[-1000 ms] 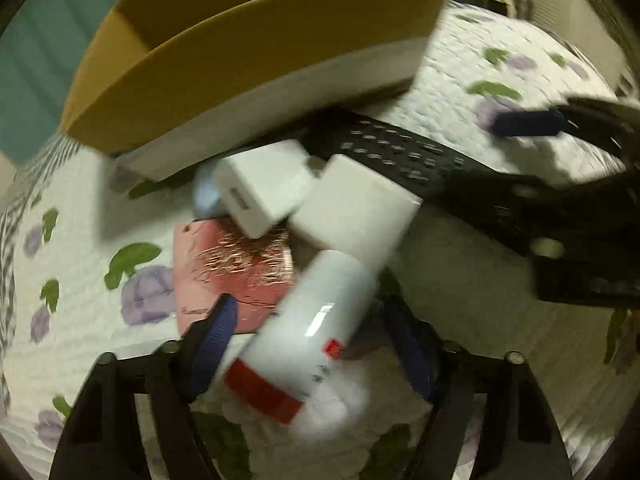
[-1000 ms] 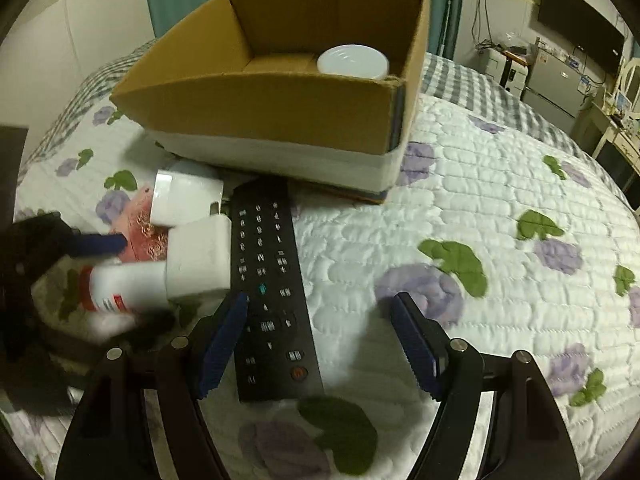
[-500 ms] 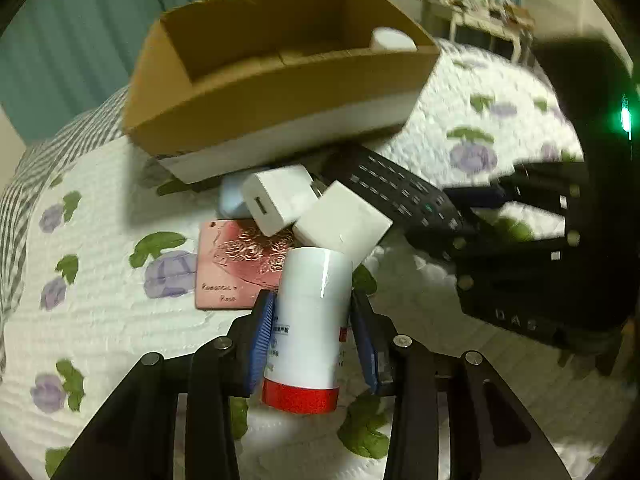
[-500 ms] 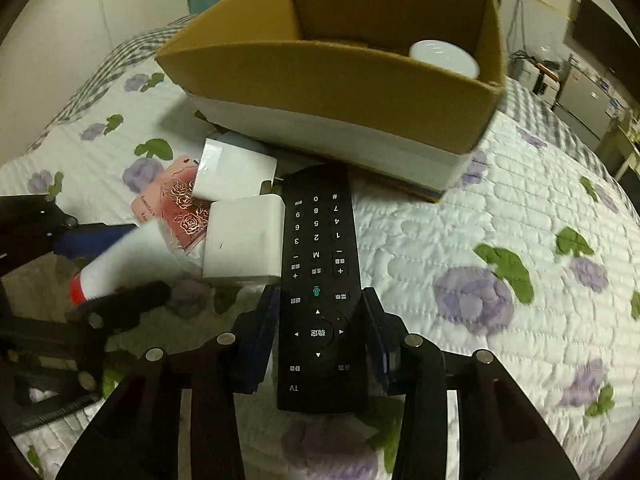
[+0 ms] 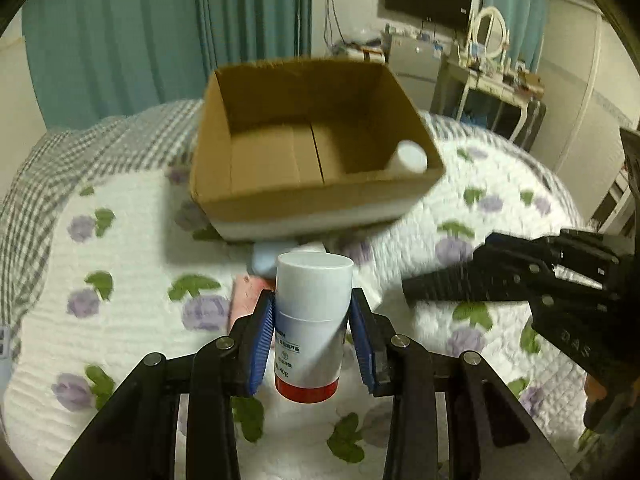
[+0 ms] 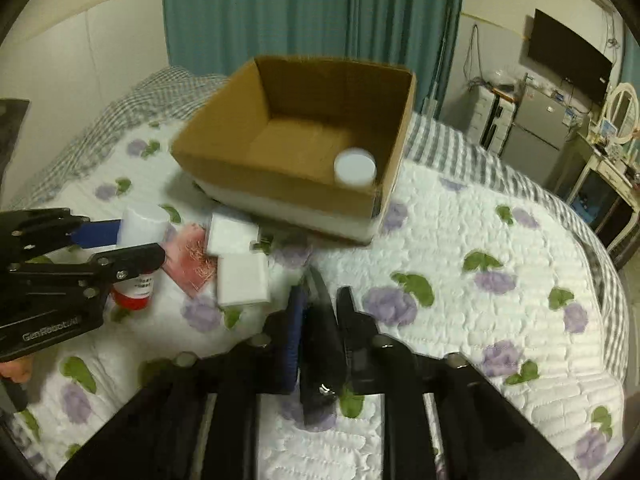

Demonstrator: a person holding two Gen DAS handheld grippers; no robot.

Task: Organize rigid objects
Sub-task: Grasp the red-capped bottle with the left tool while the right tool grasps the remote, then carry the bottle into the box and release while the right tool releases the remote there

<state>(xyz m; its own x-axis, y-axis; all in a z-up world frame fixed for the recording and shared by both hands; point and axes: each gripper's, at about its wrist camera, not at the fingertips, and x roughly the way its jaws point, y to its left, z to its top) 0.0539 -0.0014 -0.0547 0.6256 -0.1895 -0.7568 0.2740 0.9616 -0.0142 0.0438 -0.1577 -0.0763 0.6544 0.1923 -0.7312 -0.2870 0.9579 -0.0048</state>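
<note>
My left tool [image 5: 313,336] is clamped on the white bottle [image 5: 310,320] with the red base, and my right tool [image 6: 320,316] has just closed on the black remote [image 6: 320,344], which stands on edge between its pads. Both are lifted above the bed [image 6: 460,248], near the open cardboard box [image 6: 296,184] on the far side; a white jar [image 6: 355,167] stands in its right corner.

White bottle [image 5: 312,320] with red base – upright, lifted off the quilt. Black remote [image 6: 320,328] – edge-on, raised. Two white chargers [image 6: 242,280] lie before the cardboard box [image 6: 280,184].
</note>
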